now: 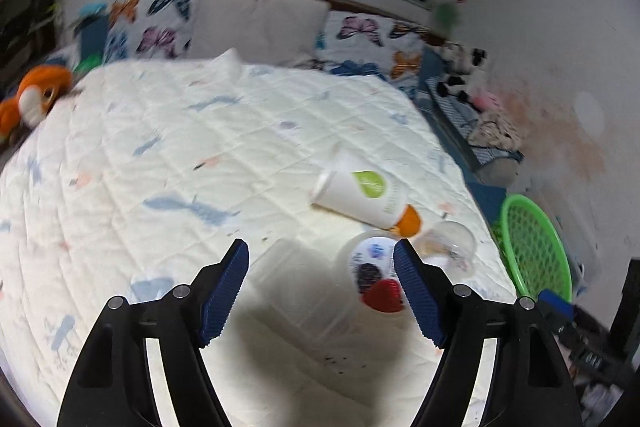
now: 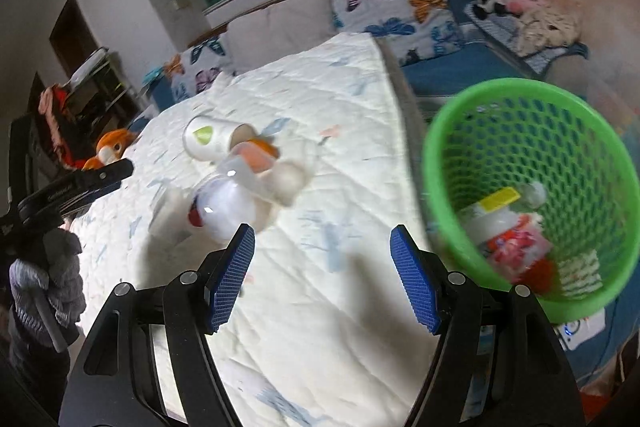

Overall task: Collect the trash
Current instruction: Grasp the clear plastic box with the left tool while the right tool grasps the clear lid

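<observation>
Trash lies on the white quilted bed (image 1: 160, 155). A clear plastic box (image 1: 304, 291) sits between the fingers of my open left gripper (image 1: 320, 291), just ahead of them. A yogurt cup with a fruit-print lid (image 1: 374, 273) lies by the right finger. Beyond are a white tube with an orange cap (image 1: 362, 193) and a clear cup (image 1: 450, 245). My right gripper (image 2: 322, 271) is open and empty over the bed (image 2: 320, 327), short of the same pile (image 2: 240, 183). The green mesh basket (image 2: 532, 187) at right holds several pieces of trash (image 2: 508, 227).
Butterfly-print pillows (image 1: 160, 27) and a white pillow (image 1: 260, 23) line the headboard. An orange plush toy (image 1: 36, 95) lies at the bed's left edge. The basket (image 1: 532, 247) stands off the bed's right side. The other gripper's arm (image 2: 72, 191) shows at left.
</observation>
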Demonstrator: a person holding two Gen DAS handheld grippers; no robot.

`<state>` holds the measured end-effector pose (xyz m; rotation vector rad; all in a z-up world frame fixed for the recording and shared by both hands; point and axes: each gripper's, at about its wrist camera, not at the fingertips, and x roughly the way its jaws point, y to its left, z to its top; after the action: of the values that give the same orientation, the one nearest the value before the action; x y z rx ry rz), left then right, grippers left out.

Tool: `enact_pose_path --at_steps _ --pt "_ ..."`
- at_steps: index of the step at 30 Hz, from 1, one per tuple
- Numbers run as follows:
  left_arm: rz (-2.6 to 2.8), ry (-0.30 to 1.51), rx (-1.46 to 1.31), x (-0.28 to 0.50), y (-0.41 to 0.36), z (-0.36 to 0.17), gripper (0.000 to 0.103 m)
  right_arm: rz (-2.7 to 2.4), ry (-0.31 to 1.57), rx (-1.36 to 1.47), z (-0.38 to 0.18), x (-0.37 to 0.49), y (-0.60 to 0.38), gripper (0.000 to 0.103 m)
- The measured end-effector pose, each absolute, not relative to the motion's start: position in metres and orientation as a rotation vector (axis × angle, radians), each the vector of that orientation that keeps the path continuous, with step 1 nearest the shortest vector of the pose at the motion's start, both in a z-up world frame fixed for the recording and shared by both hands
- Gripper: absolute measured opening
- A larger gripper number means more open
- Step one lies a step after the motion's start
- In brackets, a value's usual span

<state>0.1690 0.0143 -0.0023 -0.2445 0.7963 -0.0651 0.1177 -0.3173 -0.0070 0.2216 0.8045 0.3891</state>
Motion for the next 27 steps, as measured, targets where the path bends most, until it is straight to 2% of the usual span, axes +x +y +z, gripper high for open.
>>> enact_pose_path --at_steps 4,6,27 --pt "-0.021 0.827 -0.287 0.174 0.021 -0.009 0.073 0.435 0.815 0.226 -0.008 0.13 -0.301 0.071" --pt "0.009 0.838 -0.297 0.176 0.023 -0.012 0.077 0.463 0.824 0.249 -0.008 0.139 -0.297 0.071" --pt "0.111 0.926 -0.425 0.208 0.039 -0.034 0.079 0.562 1.012 0.562 -0.03 0.227 -0.278 0.071"
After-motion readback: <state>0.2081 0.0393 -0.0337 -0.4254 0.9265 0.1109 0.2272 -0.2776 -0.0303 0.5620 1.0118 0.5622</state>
